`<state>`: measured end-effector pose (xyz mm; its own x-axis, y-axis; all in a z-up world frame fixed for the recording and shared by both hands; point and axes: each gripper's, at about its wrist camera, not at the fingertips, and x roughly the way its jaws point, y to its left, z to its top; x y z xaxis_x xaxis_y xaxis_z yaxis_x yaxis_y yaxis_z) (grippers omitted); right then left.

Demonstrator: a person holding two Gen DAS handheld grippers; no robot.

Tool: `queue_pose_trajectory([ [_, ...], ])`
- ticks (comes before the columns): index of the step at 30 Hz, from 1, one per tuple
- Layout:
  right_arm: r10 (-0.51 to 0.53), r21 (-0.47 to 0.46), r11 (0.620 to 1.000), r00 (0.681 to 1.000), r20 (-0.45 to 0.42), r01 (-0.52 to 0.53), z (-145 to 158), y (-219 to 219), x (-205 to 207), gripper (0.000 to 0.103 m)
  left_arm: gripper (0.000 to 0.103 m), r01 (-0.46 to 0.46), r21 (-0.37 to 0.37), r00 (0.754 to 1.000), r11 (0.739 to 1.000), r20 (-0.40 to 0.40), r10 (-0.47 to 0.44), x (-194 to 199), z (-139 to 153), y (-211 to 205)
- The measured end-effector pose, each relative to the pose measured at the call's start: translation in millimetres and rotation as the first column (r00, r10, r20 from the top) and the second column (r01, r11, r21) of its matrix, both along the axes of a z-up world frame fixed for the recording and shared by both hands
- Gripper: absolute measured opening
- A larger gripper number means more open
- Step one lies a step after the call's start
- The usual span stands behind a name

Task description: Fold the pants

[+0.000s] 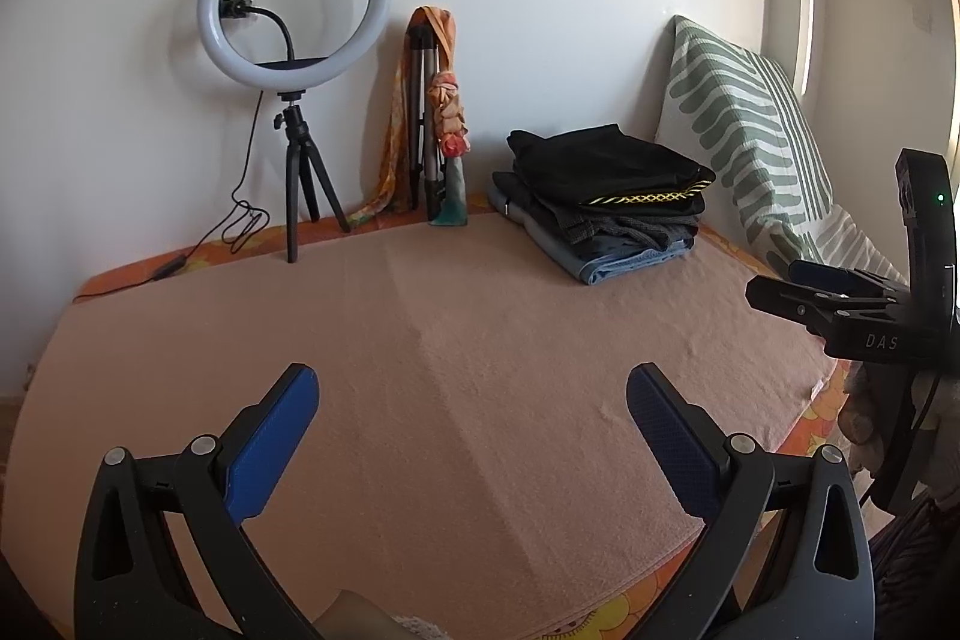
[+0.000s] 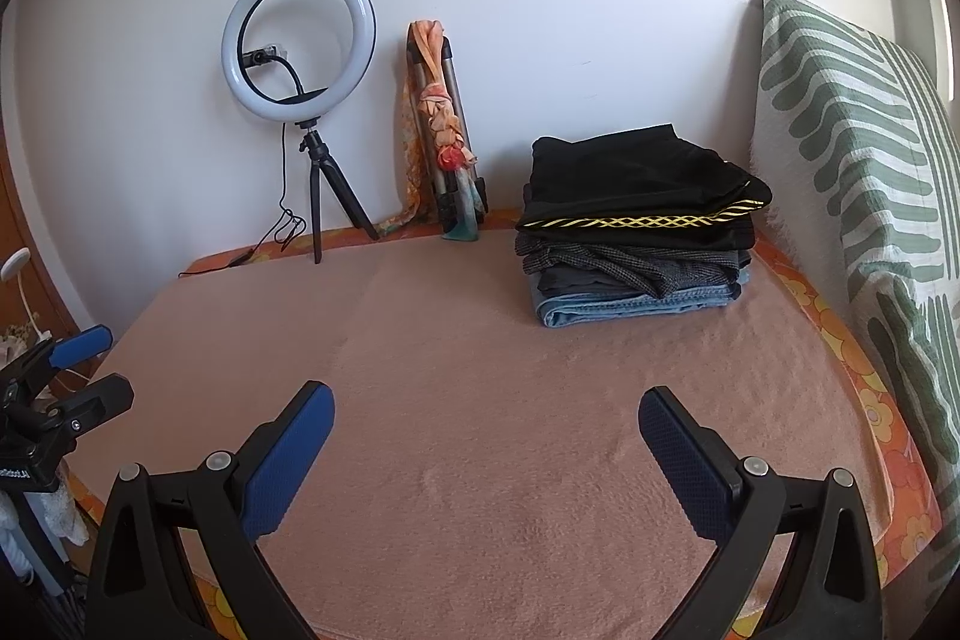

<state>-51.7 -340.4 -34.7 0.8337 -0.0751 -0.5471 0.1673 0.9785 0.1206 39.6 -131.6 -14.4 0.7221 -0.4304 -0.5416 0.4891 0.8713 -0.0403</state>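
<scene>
— Where are the pants?
— Folded stack of pants [image 2: 639, 232] sits upper right of my frame, on the blanket [image 2: 480, 430].
— Grippers?
— My left gripper [image 1: 471, 439] and right gripper [image 2: 486, 451] both gape, holding nothing. I judge the next step is reaching for the top pair.

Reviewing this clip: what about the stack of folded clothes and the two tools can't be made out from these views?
- Stack of folded clothes: the number of garments and which are pants; folds hide this in both views.
- Right tool: cut off by the left-wrist frame edge.
- Left tool: handle and holding hand cut off by the right-wrist frame edge.
</scene>
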Motion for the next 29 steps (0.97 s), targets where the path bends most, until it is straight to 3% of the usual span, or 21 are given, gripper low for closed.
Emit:
queue_pose_trajectory([
  [29,0.033,0.015,0.999,0.999,0.001,-0.033,-1.5,7.4,8.3,0.103,0.102,-0.018,-0.003,1.000,1.000,0.009,0.018,-2.5,1.6,7.6],
])
